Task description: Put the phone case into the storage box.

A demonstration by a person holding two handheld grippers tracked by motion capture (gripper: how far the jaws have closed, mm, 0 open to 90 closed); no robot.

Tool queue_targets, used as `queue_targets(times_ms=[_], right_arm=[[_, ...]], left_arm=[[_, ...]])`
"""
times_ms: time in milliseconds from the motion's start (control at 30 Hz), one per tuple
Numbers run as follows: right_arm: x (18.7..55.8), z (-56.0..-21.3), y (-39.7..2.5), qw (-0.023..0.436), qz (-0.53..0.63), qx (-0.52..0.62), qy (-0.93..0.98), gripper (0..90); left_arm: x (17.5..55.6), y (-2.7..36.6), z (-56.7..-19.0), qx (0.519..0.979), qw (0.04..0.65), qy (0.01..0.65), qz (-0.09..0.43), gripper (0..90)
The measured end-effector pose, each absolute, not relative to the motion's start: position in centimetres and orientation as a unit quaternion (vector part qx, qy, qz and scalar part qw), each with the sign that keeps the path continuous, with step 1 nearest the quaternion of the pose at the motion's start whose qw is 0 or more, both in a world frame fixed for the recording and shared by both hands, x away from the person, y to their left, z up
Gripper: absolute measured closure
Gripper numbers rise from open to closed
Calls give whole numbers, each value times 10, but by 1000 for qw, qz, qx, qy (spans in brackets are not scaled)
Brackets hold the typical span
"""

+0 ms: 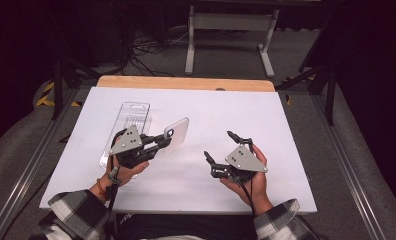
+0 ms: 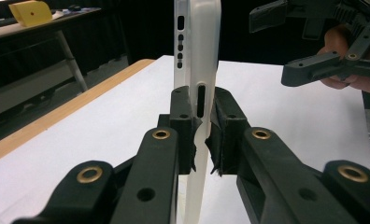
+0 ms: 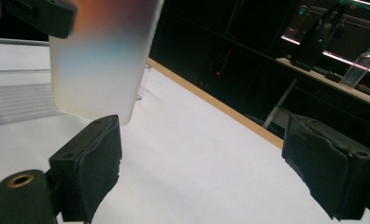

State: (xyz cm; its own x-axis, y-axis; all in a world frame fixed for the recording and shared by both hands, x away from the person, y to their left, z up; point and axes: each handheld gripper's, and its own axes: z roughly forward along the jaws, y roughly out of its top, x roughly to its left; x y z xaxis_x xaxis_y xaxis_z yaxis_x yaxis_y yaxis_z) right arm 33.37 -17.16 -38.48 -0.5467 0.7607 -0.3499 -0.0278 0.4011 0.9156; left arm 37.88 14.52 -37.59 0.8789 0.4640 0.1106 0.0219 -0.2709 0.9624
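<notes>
A frosted translucent plastic phone case (image 1: 178, 132) is being clenched edge-on by the left claw (image 1: 162, 140), lifted above the white bench (image 1: 286, 150) so the spread, empty right claw (image 1: 220, 146) can be brought in.

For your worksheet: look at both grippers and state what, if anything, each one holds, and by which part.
The left gripper is shut on the translucent phone case, pinching one side edge beside a slot cutout. The right gripper is open and holds nothing.
</notes>
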Motion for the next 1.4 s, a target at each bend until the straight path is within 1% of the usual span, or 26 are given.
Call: queue_targets(times_ms=[467, 833, 967, 1400], right_arm=[[327, -397, -192, 408, 487, 251, 730, 127], [326, -408, -205, 404, 478, 271, 731, 69], [326, -410, -206, 404, 475, 277, 731, 50], [327, -413, -205, 404, 470, 272, 736, 54]], left_arm=[[380, 153, -373, 773, 582, 155, 198, 813], [381, 160, -370, 771, 584, 156, 203, 813], [381, 163, -369, 768, 586, 155, 208, 813], [382, 176, -363, 765, 588, 155, 212, 813]])
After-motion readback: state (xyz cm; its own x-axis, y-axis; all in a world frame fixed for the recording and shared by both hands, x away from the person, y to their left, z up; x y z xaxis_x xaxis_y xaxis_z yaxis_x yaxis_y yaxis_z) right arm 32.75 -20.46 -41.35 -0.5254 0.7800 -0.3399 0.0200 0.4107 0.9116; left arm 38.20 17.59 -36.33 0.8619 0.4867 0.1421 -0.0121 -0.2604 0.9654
